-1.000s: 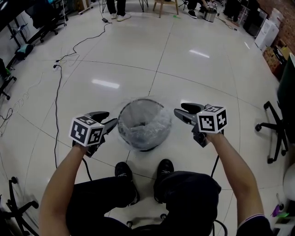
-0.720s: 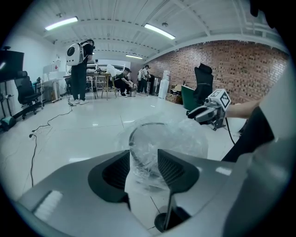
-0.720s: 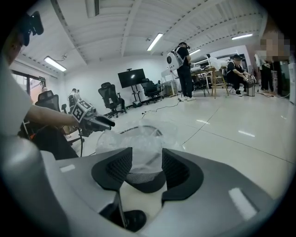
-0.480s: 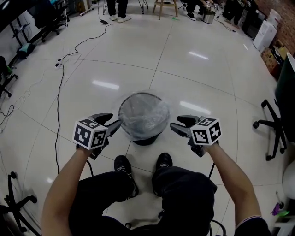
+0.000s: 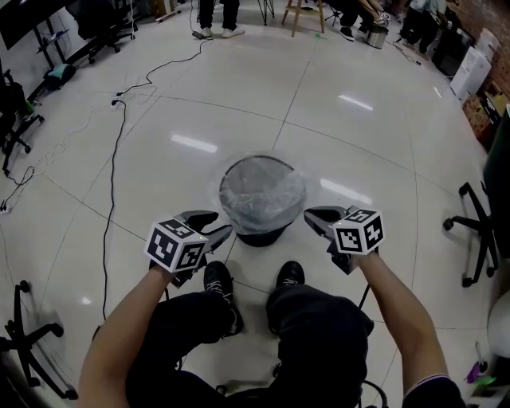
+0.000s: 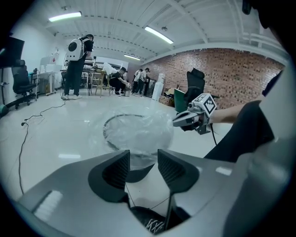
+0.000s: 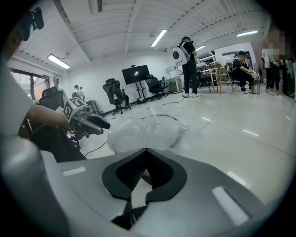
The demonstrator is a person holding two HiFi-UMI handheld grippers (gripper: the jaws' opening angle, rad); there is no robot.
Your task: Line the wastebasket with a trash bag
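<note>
- The round, dark mesh wastebasket [image 5: 260,236] stands on the glossy white tiled floor in the middle of the head view, just above the person's black shoes [image 5: 216,279].
- A clear, crinkled plastic trash bag [image 5: 261,195] sits inside it, and its film spills out over the rim all round. The lining looks essentially done. At most the overhang may want tidying or pressing down.
- The left gripper [image 5: 213,225] hangs at the lower left of the basket, not touching it. In the left gripper view its jaws stand apart with nothing between them, and the bagged basket shows beyond the gap.
- The right gripper [image 5: 312,216] is at the lower right, also clear of the basket. Its jaws have just closed and now meet, clenched on nothing.
- Around the scene, a black cable [image 5: 118,135] trails across the floor at upper left. A black office chair [image 5: 478,231] stands at the right edge, and a wooden stool [image 5: 307,11] and standing people are at the top. Nothing lies between the grippers and the basket.
</note>
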